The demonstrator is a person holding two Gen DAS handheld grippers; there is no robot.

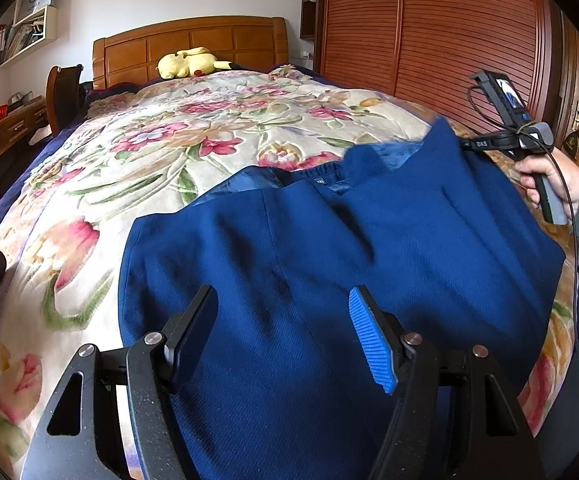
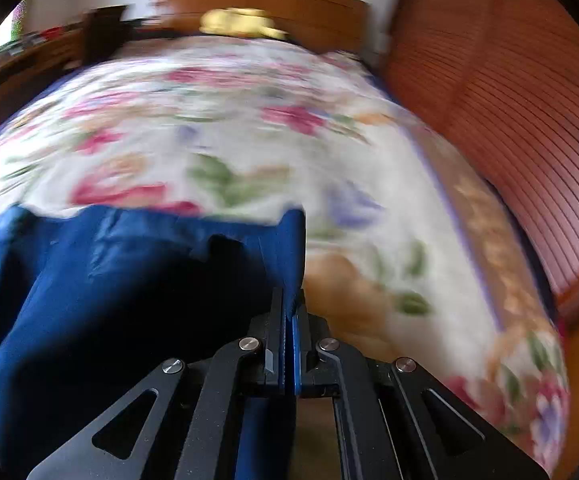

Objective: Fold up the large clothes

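Dark blue woollen coat (image 1: 329, 248) lies across the floral quilted bedspread (image 1: 161, 148). Your right gripper (image 2: 289, 312) pinches its 3 o'clock edge; left gripper (image 1: 285, 336) hovers spread. Fold inward next.

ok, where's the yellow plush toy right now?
The yellow plush toy lies at the head of the bed, against the wooden headboard, left of centre in the left wrist view, well beyond the blue garment.
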